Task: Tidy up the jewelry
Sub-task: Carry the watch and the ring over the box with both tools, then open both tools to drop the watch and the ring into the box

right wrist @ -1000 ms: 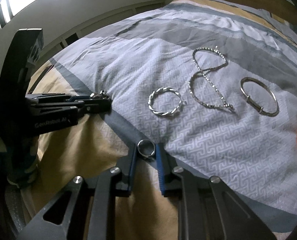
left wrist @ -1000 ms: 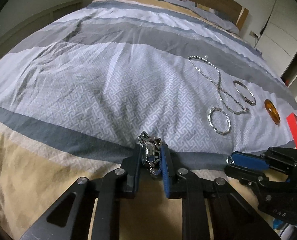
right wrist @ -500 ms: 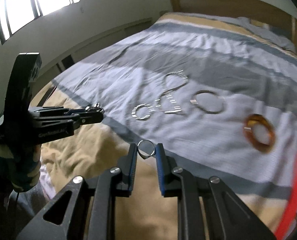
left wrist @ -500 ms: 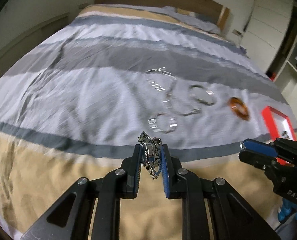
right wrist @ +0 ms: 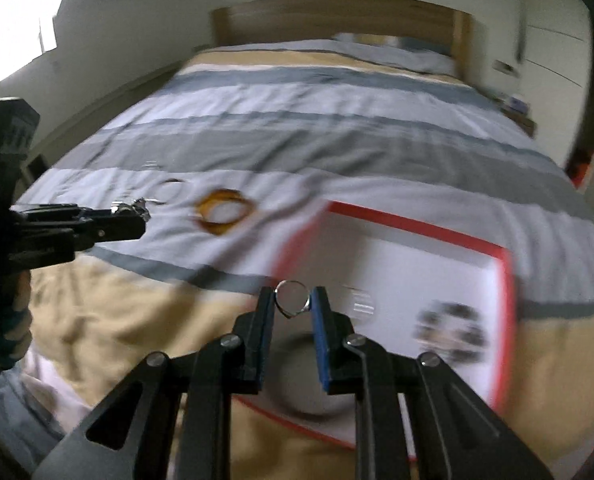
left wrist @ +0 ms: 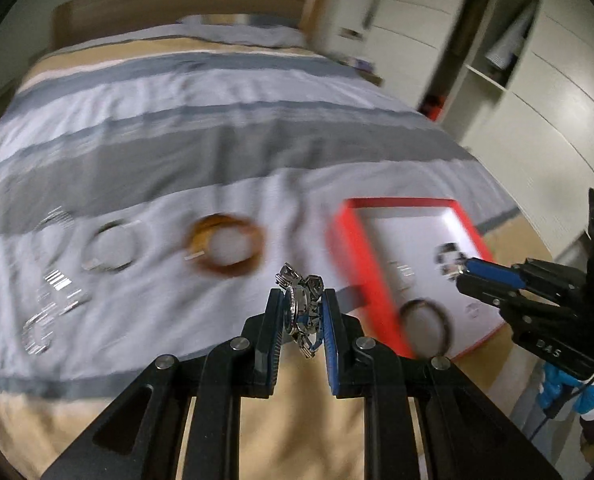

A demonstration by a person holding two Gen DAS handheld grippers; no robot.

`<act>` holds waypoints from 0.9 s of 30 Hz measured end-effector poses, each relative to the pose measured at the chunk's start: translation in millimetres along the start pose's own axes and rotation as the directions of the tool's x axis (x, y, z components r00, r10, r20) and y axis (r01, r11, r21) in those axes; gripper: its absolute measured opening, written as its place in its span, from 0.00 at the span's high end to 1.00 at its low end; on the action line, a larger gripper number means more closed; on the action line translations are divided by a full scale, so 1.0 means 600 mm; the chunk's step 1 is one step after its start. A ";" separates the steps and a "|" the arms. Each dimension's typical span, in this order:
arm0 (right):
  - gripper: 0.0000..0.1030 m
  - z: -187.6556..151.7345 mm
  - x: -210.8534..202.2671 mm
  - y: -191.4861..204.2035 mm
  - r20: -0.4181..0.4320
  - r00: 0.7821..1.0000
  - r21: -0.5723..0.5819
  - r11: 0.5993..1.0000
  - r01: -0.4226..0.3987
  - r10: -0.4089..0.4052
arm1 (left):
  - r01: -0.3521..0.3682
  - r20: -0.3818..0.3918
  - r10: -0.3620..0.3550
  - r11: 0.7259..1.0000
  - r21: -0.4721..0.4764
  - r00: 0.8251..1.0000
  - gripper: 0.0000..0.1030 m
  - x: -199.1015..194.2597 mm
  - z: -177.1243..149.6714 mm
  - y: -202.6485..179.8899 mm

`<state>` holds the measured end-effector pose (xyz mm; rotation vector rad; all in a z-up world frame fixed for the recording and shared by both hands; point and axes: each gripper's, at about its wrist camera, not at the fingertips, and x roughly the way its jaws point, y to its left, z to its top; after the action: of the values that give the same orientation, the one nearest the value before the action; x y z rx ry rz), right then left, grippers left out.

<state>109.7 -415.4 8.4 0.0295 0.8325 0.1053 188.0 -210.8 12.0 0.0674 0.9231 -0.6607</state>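
A: Near first. Left gripper (left wrist: 303, 316) is clamped on a metal watch (left wrist: 301, 312), case edge-on between the blue pads, links of the steel bracelet bunched above & below. Held by the case prob. because the band is loose and would slip.

B: And the right gripper (right wrist: 293, 306)?

A: Pinched on a thin silver ring (right wrist: 291, 301), hoop standing upright across the pads so the round shape can't roll out. Both pieces hang above the bed, not on it.

B: Where are they headed, judging by the scene?

A: Likely the red-rimmed tray (left wrist: 401, 204), white inside, rigid & flat w/ a low wall, lying on the duvet (left wrist: 217, 160) near the right edge. It sits just in front of the right gripper and right of the left one. A dark bangle (left wrist: 427, 326) lies in its near part; other small bits in it are too blurred to name.

B: What's left on the bed?

A: Farther left on the soft, striped, wrinkled cotton: an amber bangle (left wrist: 227, 250), glossy & translucent, then a silver bangle (left wrist: 109, 250), then chain-like pieces smeared by blur. Spread apart, so each can be picked singly. Wooden headboard (right wrist: 337, 20) is farthest.
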 end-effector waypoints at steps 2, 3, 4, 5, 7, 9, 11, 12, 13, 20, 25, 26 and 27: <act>0.83 0.002 0.007 -0.045 -0.005 1.000 0.012 0.999 0.030 -0.030 | 0.024 -0.017 -0.024 0.999 0.025 1.000 0.82 0.037 0.022 -0.040; 0.83 0.005 0.014 -0.063 -0.009 0.999 0.016 0.999 0.041 -0.040 | 0.031 -0.025 -0.030 0.999 0.034 0.999 0.82 0.051 0.030 -0.053; 0.83 0.010 0.022 -0.080 -0.014 0.999 0.019 0.999 0.047 -0.047 | 0.039 -0.038 -0.037 0.998 0.049 0.999 0.82 0.075 0.043 -0.073; 0.83 0.017 0.034 -0.099 -0.021 0.998 0.022 0.998 0.052 -0.052 | 0.039 -0.049 -0.037 0.998 0.058 0.998 0.82 0.094 0.052 -0.087; 0.83 0.025 0.058 -0.127 -0.035 0.998 0.021 0.998 0.058 -0.057 | 0.041 -0.071 -0.035 0.996 0.073 0.997 0.82 0.131 0.068 -0.110; 0.83 0.034 0.083 -0.148 -0.058 0.997 0.030 0.998 0.048 -0.046 | 0.035 -0.095 -0.026 0.995 0.089 0.995 0.82 0.165 0.079 -0.129; 0.83 0.038 0.107 -0.162 -0.085 0.995 0.021 0.999 0.048 -0.046 | 0.015 -0.119 -0.002 0.995 0.101 0.993 0.82 0.200 0.091 -0.141; 0.83 0.039 0.120 -0.167 -0.101 0.994 0.014 0.999 0.049 -0.048 | 0.007 -0.128 0.006 0.995 0.102 0.992 0.82 0.214 0.094 -0.144; 0.83 0.040 0.130 -0.172 -0.114 0.992 0.012 0.999 0.046 -0.044 | -0.004 -0.140 0.018 0.995 0.102 0.990 0.82 0.231 0.099 -0.146; 0.83 0.035 0.179 -0.186 -0.211 0.976 -0.023 0.999 0.043 -0.047 | -0.071 -0.184 0.091 0.991 0.113 0.979 0.82 0.291 0.095 -0.147; 0.82 0.036 0.182 -0.182 -0.234 0.970 -0.043 0.997 0.057 -0.066 | -0.100 -0.183 0.121 0.988 0.120 0.976 0.80 0.300 0.090 -0.145; 0.82 0.036 0.181 -0.182 -0.233 0.971 -0.041 0.998 0.054 -0.063 | -0.103 -0.180 0.125 0.987 0.126 0.976 0.80 0.300 0.089 -0.146; 0.82 0.038 0.180 -0.185 -0.229 0.971 -0.036 0.998 0.053 -0.060 | -0.108 -0.177 0.130 0.986 0.131 0.975 0.80 0.300 0.088 -0.148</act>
<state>207.8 -514.1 -63.7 -0.0352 1.0631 0.0680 252.6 -388.9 -72.1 0.2944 1.0489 -0.6046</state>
